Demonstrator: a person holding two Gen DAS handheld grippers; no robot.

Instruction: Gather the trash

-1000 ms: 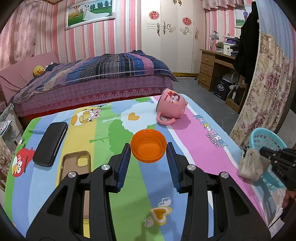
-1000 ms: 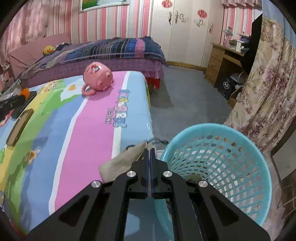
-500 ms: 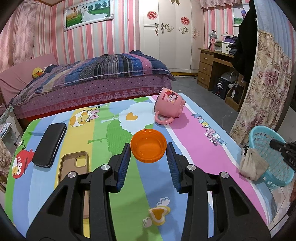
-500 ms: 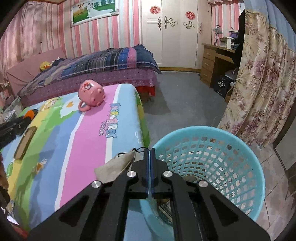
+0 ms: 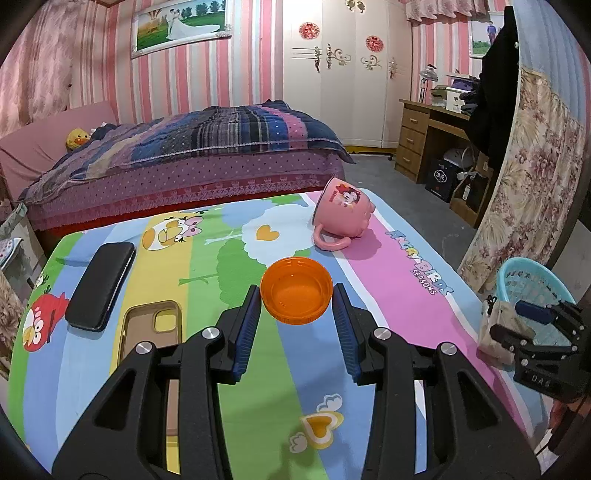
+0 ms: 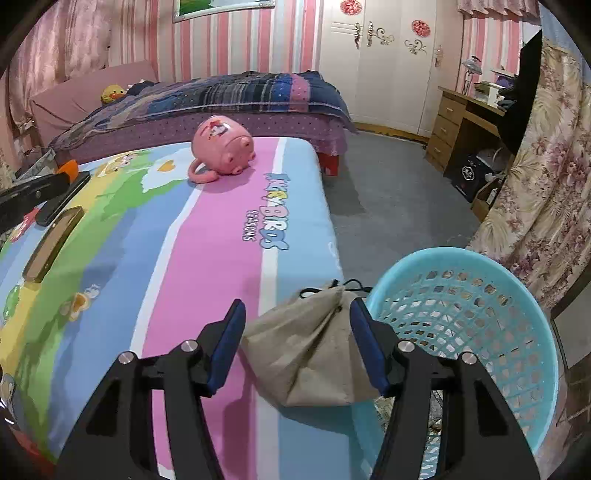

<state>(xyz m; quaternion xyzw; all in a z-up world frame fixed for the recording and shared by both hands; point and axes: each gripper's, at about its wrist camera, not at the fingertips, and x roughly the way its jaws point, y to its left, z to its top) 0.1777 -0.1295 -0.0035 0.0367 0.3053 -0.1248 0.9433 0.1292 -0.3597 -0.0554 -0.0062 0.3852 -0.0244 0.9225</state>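
I'm working in a home bedroom. The bed (image 5: 192, 155), under a dark plaid quilt (image 5: 229, 133), is my landmark. Behind it run pink-striped walls with a framed wedding picture (image 5: 181, 22) hung above. Right of it stands a white wardrobe (image 5: 347, 70) with red paper decorations, then a wooden desk (image 5: 424, 136) with drawers. A yellow duck plush (image 5: 77, 138) sits at its pillow end.
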